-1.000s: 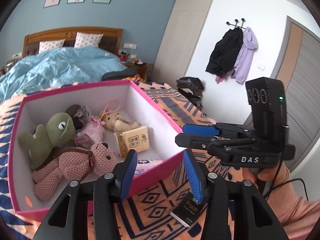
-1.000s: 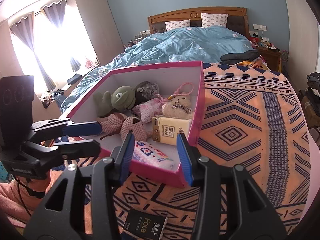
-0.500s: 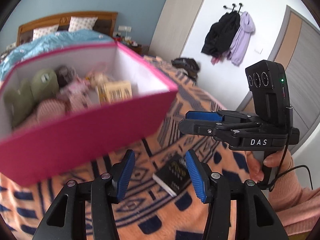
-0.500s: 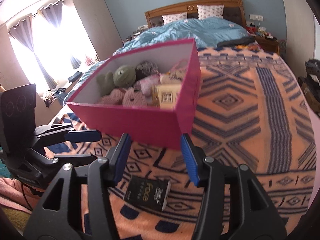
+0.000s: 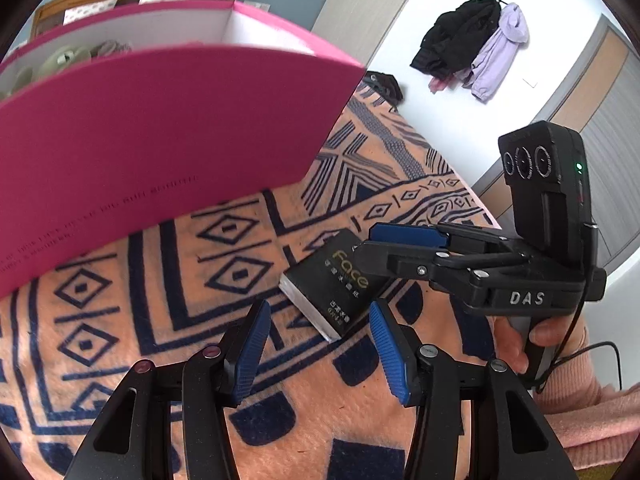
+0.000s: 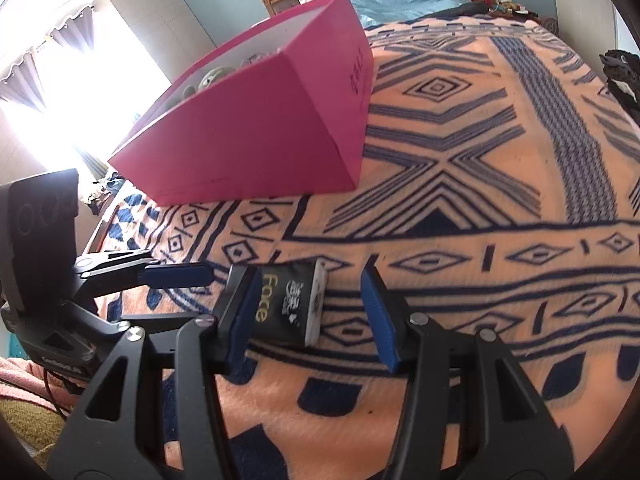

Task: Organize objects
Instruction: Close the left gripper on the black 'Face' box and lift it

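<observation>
The orange-and-navy patterned blanket (image 6: pixel 460 184) covers the bed, and on it stands the pink box (image 6: pixel 256 120), whose near wall fills the upper left of the left wrist view, with plush toys (image 5: pixel 64 58) just visible over its rim. In front of the box, apart from it, the small black "Face" tissue pack (image 5: pixel 334 284) lies flat on the blanket. The left gripper (image 5: pixel 320 354) is held low with its jaws spread wide and empty just short of the pack, while the right gripper (image 6: pixel 310 314), in a hand with a pink sleeve, comes in from the side, also spread wide and gripping nothing, its fingers on either side of the pack.
</observation>
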